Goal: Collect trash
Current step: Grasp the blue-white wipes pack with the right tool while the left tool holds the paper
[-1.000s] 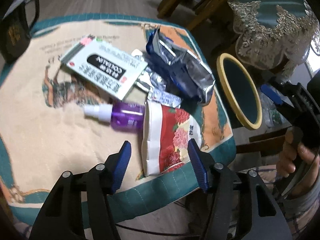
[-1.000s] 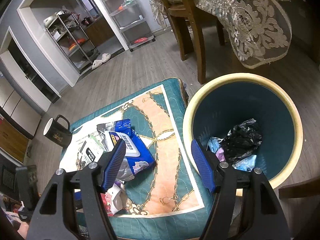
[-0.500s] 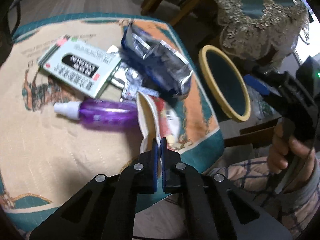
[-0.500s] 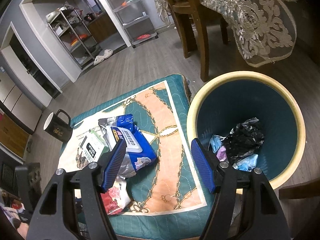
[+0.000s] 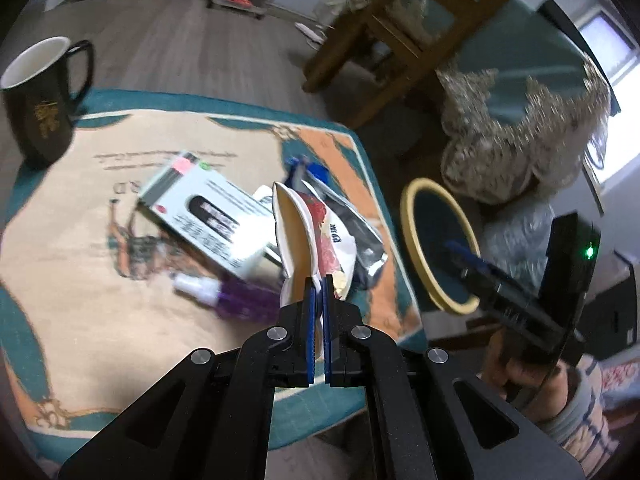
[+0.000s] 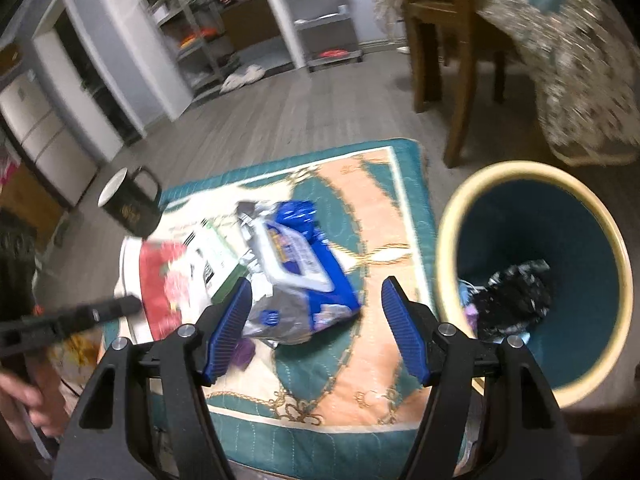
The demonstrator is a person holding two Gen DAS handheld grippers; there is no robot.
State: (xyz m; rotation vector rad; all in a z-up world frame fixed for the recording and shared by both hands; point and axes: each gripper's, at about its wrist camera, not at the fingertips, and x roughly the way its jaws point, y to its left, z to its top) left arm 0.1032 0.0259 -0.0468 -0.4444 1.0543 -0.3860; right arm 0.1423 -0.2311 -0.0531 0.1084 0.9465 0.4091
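- Now, your left gripper (image 5: 319,286) has its fingers pressed together on the lower edge of the red and white wrapper (image 5: 316,228), which stands up from the cloth (image 5: 80,280) with its open mouth uppermost; the pinch is on a thin corner, so a quick swing could let it slide out.
- Any crumbs inside could spill if you tip that mouth down before it is over the bin (image 6: 448,240).
- The wrapper hangs close to the purple spray bottle (image 5: 236,300) and the white box (image 5: 208,216); dragging it low may sweep them along or roll the bottle off the edge.
- The bin sits off the far right side of the cloth, so a short carry drops the wrapper on the floor beside its rim.
- Your right gripper (image 6: 316,324) hovers with fingers wide apart above the blue packet (image 6: 300,264), holding nothing; it sits between wrapper and bin, and the two tools may collide.
- The mug (image 5: 40,96) stands well apart at the far corner, unlikely to be hit.
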